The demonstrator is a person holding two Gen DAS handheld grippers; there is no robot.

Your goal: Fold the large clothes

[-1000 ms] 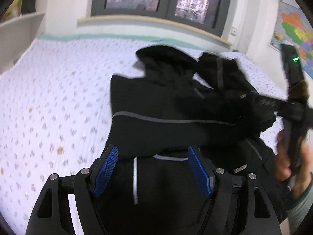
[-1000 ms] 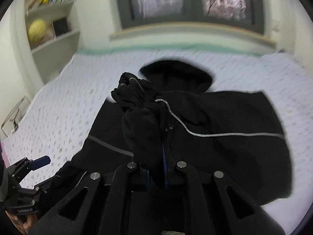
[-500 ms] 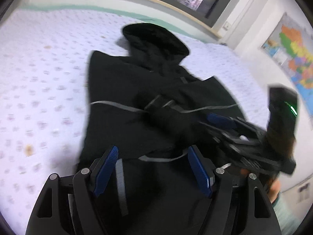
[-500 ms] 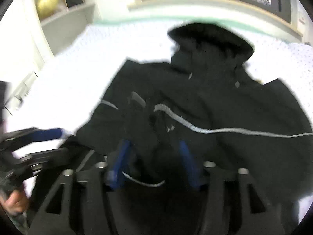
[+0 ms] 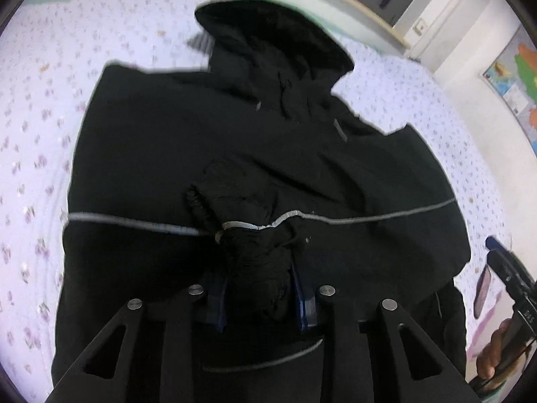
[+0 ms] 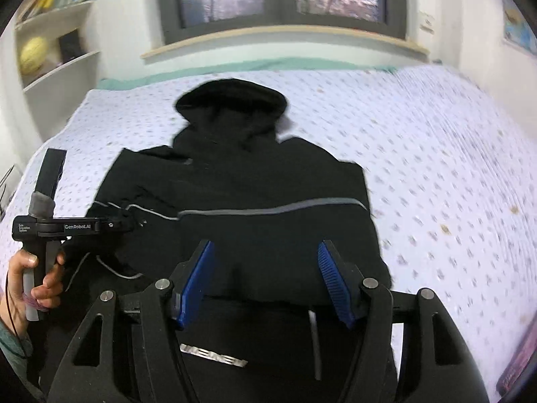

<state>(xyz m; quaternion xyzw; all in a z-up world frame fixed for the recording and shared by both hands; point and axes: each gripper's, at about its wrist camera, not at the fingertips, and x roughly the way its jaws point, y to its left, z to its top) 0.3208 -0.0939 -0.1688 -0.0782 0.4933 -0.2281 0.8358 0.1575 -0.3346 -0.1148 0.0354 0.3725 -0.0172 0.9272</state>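
Nearest, the left gripper (image 5: pixel 258 288) has just been closing and now pinches a bunched cuff (image 5: pixel 255 255), likely to reposition that sleeve. Right gripper (image 6: pixel 265 278) hangs released over the jacket (image 6: pixel 255 181), spread hood-far on the bed (image 6: pixel 436 154).

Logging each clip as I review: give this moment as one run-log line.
stage: folding sleeves over jacket on bed | left gripper: just closed on bunched sleeve | right gripper: open, holding nothing, above jacket
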